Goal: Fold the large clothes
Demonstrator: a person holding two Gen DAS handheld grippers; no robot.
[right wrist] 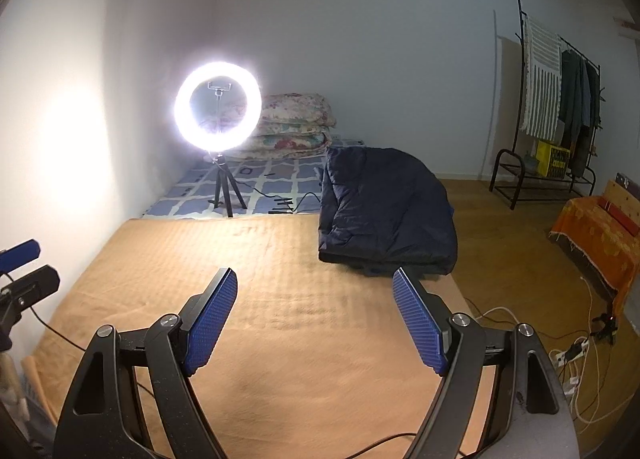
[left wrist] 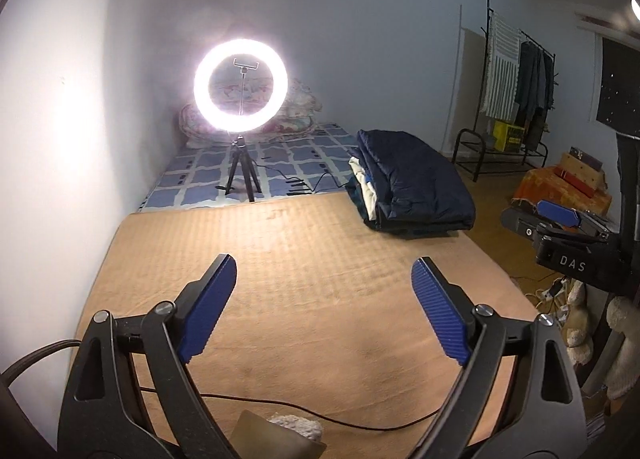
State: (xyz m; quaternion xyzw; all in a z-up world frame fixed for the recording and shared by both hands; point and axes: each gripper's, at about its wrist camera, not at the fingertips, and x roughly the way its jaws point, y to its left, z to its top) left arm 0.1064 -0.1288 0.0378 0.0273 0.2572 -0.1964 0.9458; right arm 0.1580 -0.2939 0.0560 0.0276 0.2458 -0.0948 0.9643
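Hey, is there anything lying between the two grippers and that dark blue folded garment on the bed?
Nothing visible. Bare tan blanket lies between the open right gripper and the dark blue garment, and likewise ahead of the open left gripper. The ring light stands off to the left, out of the path.

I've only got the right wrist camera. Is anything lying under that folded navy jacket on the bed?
Observer: Yes. The left wrist view shows a pale garment sticking out at the left edge from beneath the navy jacket.
Operator: Okay. I barely see the left gripper; is it holding anything?
Observer: No. The left gripper has its fingers wide apart, with only the tan blanket showing between them.
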